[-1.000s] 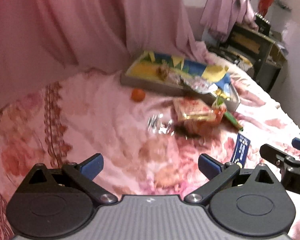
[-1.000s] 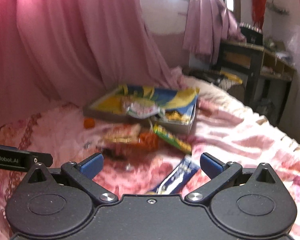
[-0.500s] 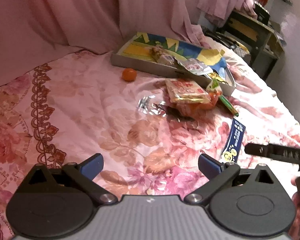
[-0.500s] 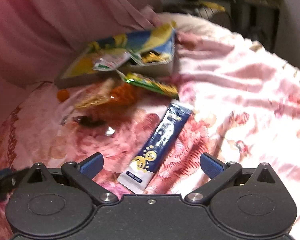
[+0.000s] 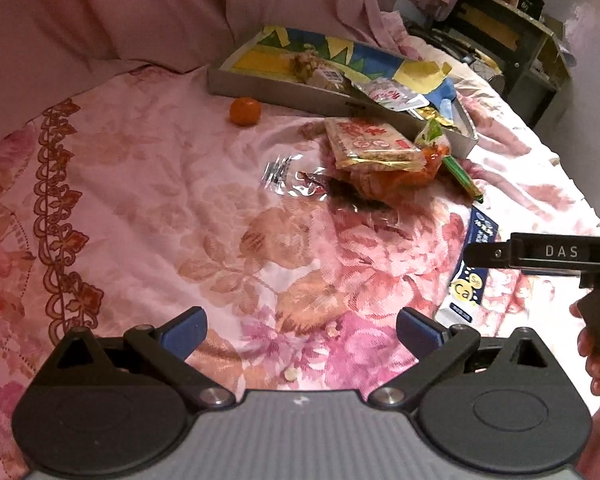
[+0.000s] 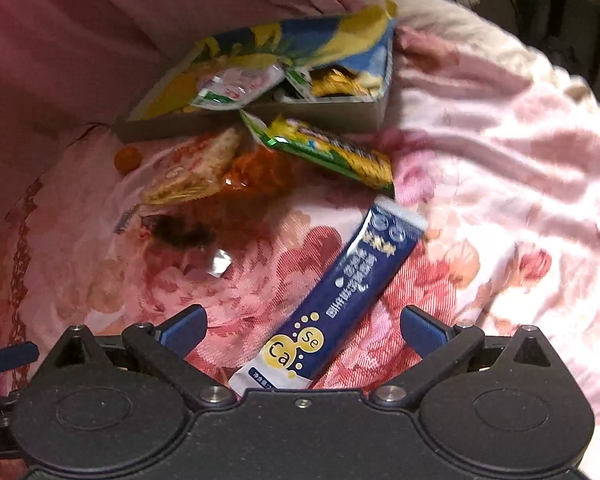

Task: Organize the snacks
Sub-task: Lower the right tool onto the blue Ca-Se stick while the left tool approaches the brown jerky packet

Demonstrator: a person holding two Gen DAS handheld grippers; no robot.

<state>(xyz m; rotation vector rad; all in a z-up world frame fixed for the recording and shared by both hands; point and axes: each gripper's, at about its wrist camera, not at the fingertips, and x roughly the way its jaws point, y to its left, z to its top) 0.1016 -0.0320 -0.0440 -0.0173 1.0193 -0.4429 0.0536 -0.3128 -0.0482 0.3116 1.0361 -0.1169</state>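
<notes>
**Right gripper dropping in over the blue stick pack**

Both views have tipped down toward the bed since a second ago, and the right one has closed in a lot: the blue pack that sat well ahead of it now runs right up between its fingers.

Going big to small. Everything's on a pink floral bedspread (image 5: pixel 148 184). At the far side sits the shallow tray (image 5: pixel 284 90) with a few packets already in it. Just in front of it is a loose pile: a flat cracker pack (image 5: pixel 370 142) lying on an orange bag (image 5: pixel 396 178), a green-and-yellow stick pack (image 6: pixel 328 152) right by the tray wall, some clear wrapper (image 5: pixel 288 174), and a small orange fruit (image 5: pixel 244 111) off on its own.

What matters is the blue stick pack (image 6: pixel 340 296). It lies flat, long axis running from near-left to far-right in the right wrist view, so it's diagonal to the jaw line rather than square across it. Its near end is under the right gripper (image 6: pixel 303 326), which is spread wide and holding nothing. I'd guess a small wrist twist is needed before closing. How high above the pack it sits is hard to call; the frame is a bit blurry.

The left gripper (image 5: pixel 302 326) is also spread wide and empty, over bare bedspread, with the pack off to its right. So the right hand is clearly nearer.
</notes>
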